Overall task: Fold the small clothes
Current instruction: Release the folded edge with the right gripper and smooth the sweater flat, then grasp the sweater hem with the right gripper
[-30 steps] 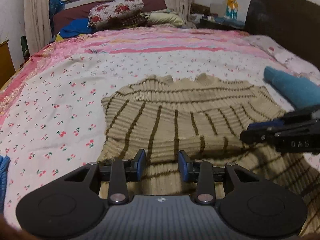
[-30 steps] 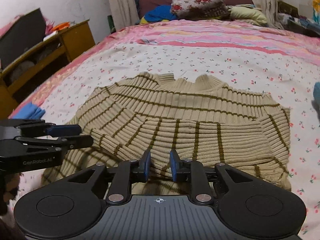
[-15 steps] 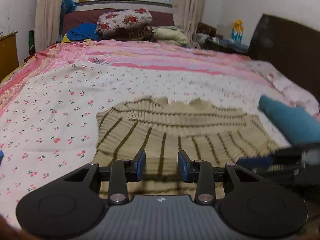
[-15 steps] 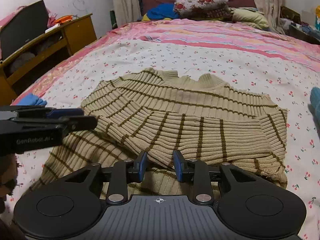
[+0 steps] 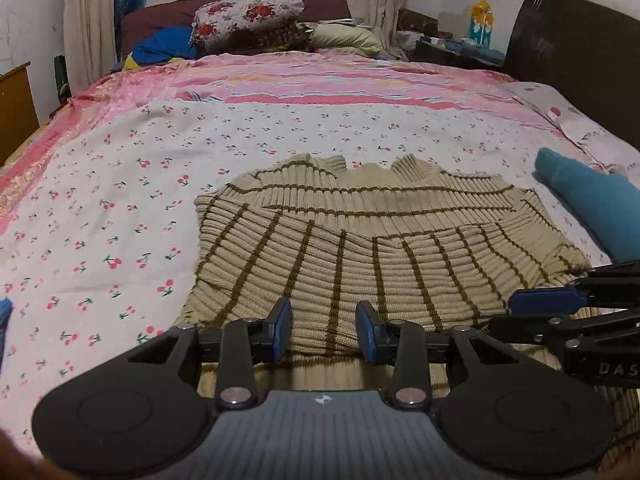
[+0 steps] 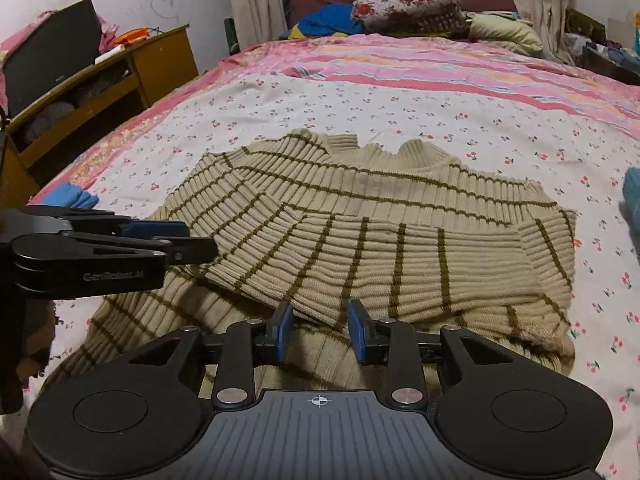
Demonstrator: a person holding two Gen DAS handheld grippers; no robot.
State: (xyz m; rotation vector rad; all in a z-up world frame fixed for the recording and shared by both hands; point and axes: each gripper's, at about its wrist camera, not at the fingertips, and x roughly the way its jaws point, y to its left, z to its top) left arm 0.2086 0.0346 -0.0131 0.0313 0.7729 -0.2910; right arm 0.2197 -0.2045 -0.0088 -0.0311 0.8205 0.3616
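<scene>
Spread fingers of left gripper (image 5: 324,330) and right gripper (image 6: 319,332) over striped sweater (image 6: 360,236), best pinched together for an even fold.

My sweater (image 5: 360,240): beige ribbed knit with thin brown stripes, lying flat on the bed, collar toward the far side. A sleeve is folded across its front, stripes running crosswise to the body's. The near hem lies rumpled just under my tongs.
</scene>
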